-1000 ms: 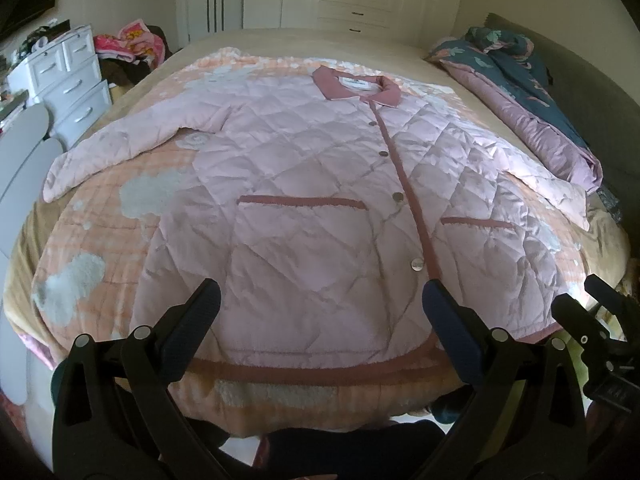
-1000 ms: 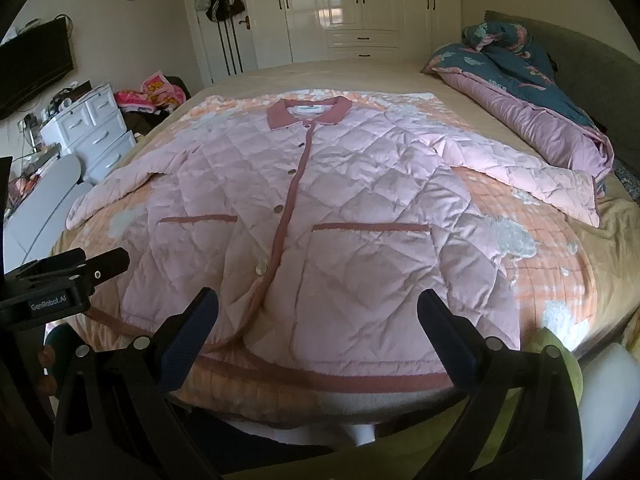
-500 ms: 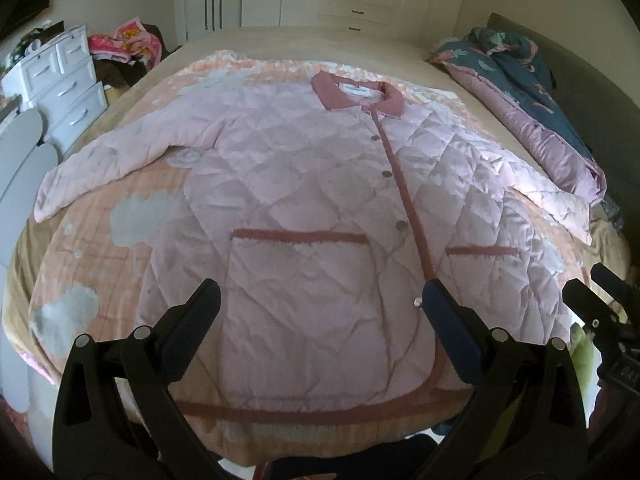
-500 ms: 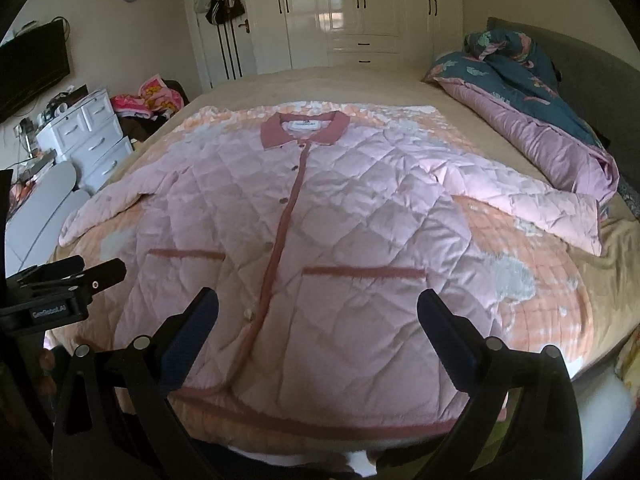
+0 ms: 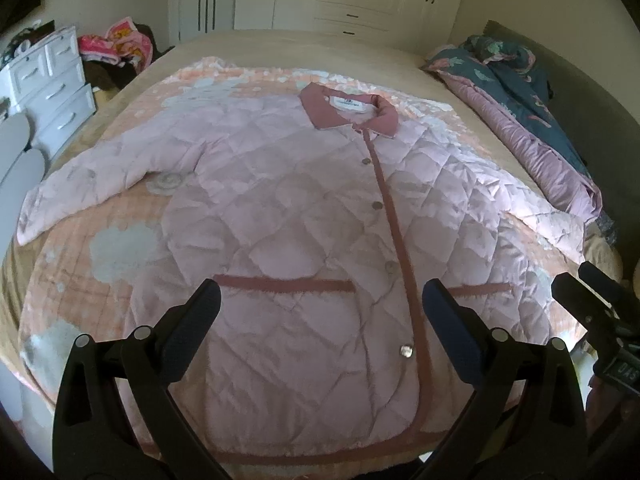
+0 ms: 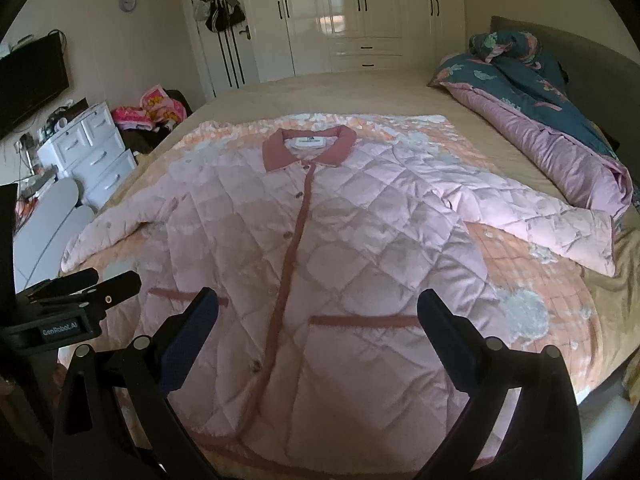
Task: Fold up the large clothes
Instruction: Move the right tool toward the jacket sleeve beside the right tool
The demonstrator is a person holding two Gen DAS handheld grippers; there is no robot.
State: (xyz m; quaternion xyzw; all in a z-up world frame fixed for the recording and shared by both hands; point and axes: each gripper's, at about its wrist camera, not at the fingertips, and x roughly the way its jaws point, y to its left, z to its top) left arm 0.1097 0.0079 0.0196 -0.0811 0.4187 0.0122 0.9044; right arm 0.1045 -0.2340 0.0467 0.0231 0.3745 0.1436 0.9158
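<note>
Jacket (image 5: 304,240) of pale pink quilted fabric lies spread flat, front up, on a peach patterned blanket (image 5: 120,240) that covers the near half of the bed (image 6: 320,88). Its diamond stitching puffs the cloth into soft squares, and darker rose trim runs along the collar (image 5: 348,114), the buttoned front placket, the two pocket tops and the hem. The buttons are done up and a white label shows inside the collar. Both sleeves stretch out sideways and slightly downward, one toward the white drawers (image 6: 92,152), the other toward a rumpled teal and purple duvet (image 6: 540,120) heaped along the bed's far side. The hem reaches the near edge of the bed. The left gripper (image 5: 320,304) hovers above the lower front of the jacket with its jaws spread wide and holding nothing; the right gripper (image 6: 318,308) hangs likewise over the hem area, jaws spread and clear of the fabric. White wardrobes (image 6: 360,12) line the back wall.
</note>
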